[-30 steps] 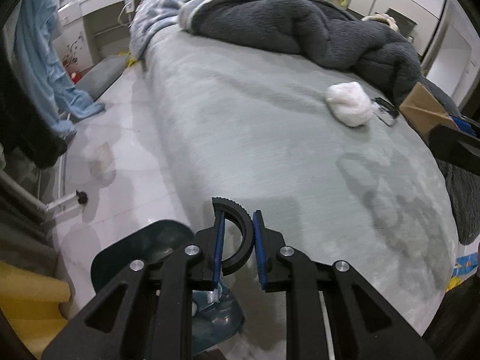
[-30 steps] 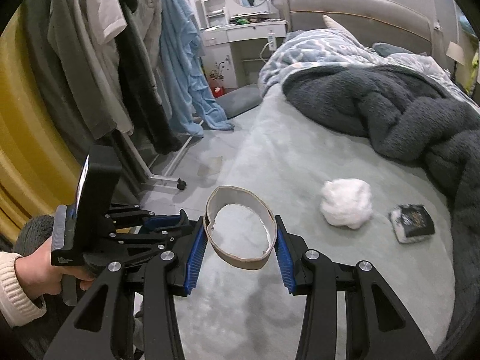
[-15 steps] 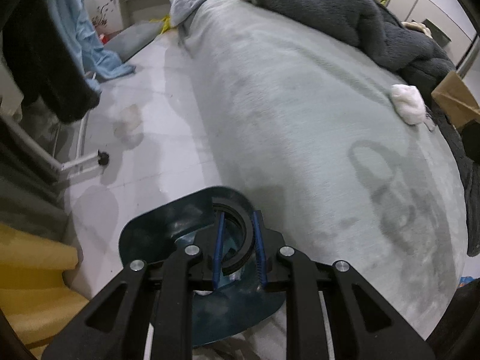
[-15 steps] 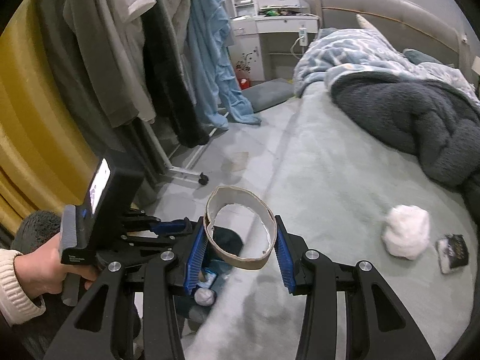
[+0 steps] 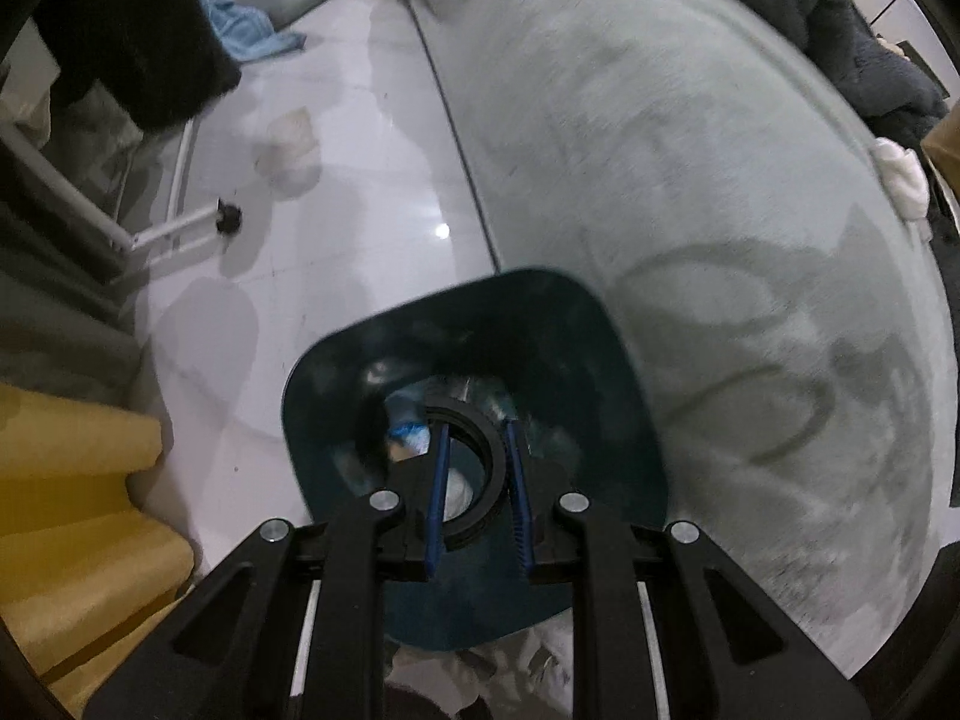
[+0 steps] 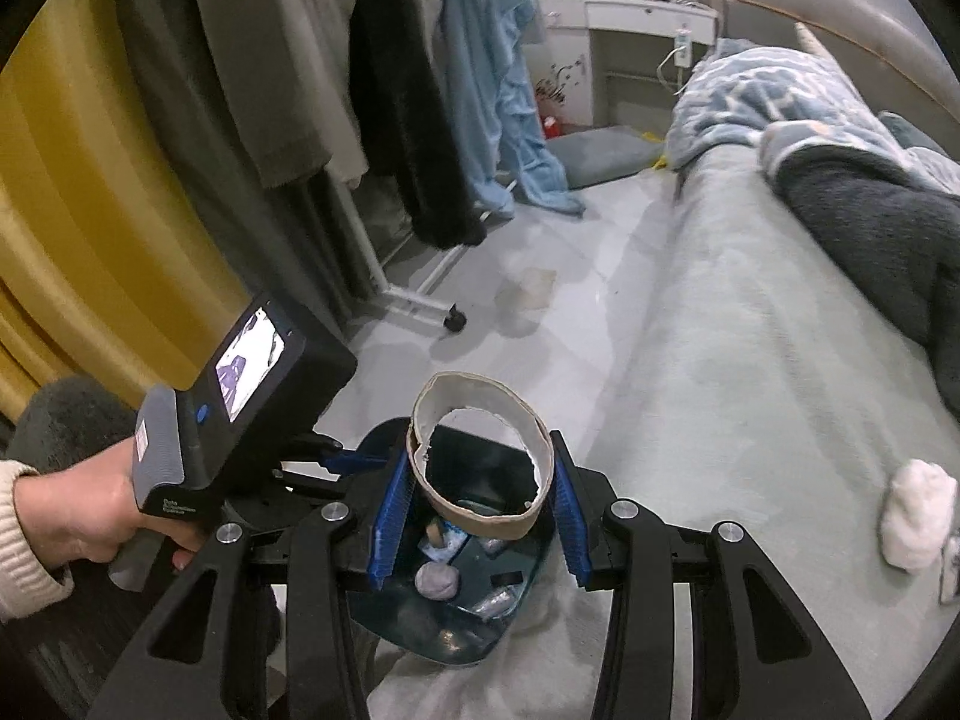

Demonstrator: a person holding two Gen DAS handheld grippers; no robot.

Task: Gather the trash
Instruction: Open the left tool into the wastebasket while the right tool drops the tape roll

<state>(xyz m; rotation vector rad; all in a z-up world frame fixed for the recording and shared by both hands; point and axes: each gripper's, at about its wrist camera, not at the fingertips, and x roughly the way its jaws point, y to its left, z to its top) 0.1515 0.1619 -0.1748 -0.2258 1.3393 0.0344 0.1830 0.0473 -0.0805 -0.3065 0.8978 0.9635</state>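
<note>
My left gripper (image 5: 477,495) is shut on a black half-ring piece (image 5: 483,468) and holds it over the open dark teal trash bin (image 5: 624,384) on the floor beside the bed. My right gripper (image 6: 477,510) is shut on a cardboard tape ring (image 6: 480,468), held above the same bin (image 6: 534,564), which contains wrappers and a crumpled ball. The left gripper's handle and the hand on it show at the left of the right wrist view. A white tissue wad (image 6: 915,513) and a small dark packet (image 6: 951,564) lie on the bed; the wad also shows in the left wrist view (image 5: 903,177).
The grey-green bed (image 6: 750,360) fills the right side, with a dark fluffy blanket (image 6: 876,210) on it. A clothes rack on wheels (image 6: 420,300) with hanging garments stands to the left. Yellow curtain (image 6: 90,210) at far left. A brown box (image 5: 942,138) sits at the bed edge.
Both grippers have swung left and down from over the bed to over the bin, each still holding its piece. The bin has come fully into view under them.
</note>
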